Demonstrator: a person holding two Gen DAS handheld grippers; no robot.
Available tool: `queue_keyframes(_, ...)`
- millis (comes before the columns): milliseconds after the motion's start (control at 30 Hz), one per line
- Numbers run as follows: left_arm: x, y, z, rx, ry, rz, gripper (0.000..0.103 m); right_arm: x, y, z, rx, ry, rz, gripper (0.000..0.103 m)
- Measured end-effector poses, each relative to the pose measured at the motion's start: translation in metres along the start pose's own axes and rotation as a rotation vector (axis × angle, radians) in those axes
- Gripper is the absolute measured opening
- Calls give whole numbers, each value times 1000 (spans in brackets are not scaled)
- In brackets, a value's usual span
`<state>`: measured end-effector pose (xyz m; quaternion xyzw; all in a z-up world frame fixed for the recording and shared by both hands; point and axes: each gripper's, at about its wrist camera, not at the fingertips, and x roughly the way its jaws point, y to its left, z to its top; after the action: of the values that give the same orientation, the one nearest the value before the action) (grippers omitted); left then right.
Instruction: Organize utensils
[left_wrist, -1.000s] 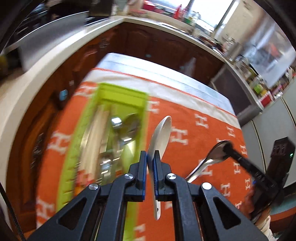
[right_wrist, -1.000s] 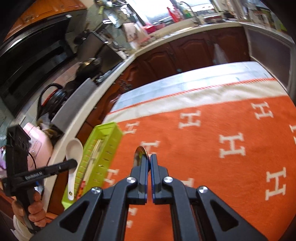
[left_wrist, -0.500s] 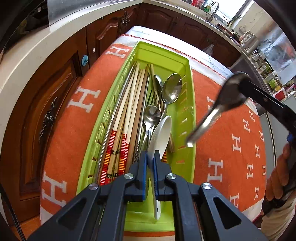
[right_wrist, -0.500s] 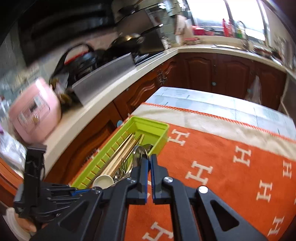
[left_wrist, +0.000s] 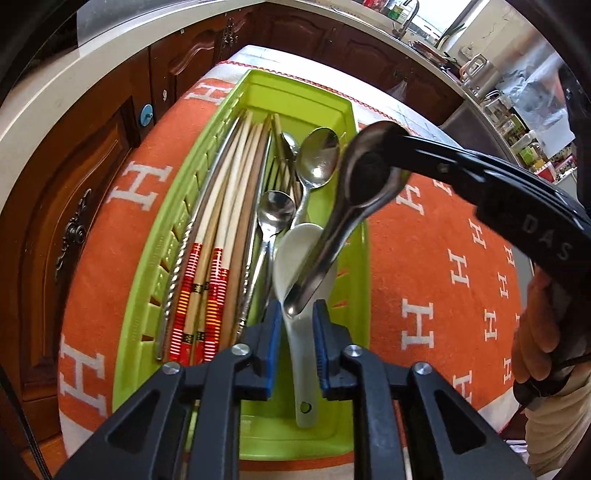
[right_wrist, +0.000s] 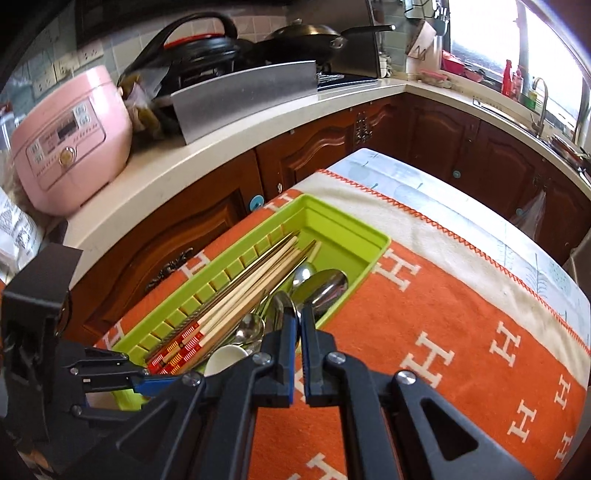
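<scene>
our left gripper (left_wrist: 294, 334) stands parted around the white ceramic spoon (left_wrist: 301, 295) lying in the green tray (left_wrist: 177, 236). our right gripper (right_wrist: 298, 334) pinches a steel spoon (left_wrist: 347, 206) hanging across it. beyond lie chopsticks (left_wrist: 221, 229), then the orange cloth (right_wrist: 424, 314) and pink rice cooker (right_wrist: 70, 140).

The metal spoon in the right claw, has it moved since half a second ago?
Yes. The metal spoon has swung left: it hung over the orange cloth before and now sits over the green tray rim and the white spoon.

Dark wood cabinets (right_wrist: 436, 125) (sunlit window (right_wrist: 480, 33))
</scene>
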<state>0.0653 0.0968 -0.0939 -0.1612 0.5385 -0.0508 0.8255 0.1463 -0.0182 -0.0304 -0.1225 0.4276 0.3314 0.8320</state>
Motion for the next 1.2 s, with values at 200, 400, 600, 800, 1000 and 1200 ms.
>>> queue_keyframes(200, -8, -1, -2, -2, -20, -5, 23, 4, -9, -2, 94, 12, 28, 3)
queue_keyframes(400, -13, 0, -4, -12, -26, -4, 24, 2, -17, -4, 160, -8, 71, 5)
queue_keyframes(600, -16, -2, -4, -13, -32, 2, 33, -7, -24, -8, 221, -42, 67, 9)
queue_keyframes(800, -21, -6, -5, -5, -47, 7, 38, -15, -34, -33, 257, -5, 34, 9)
queue_keyframes(1000, -26, -13, -6, 15, -63, 35, 51, -34, -36, -63, 307, 4, 23, 9)
queue_keyframes(1200, -37, -28, -9, 59, -90, 49, 73, -58, -37, -89, 378, 14, -9, 9)
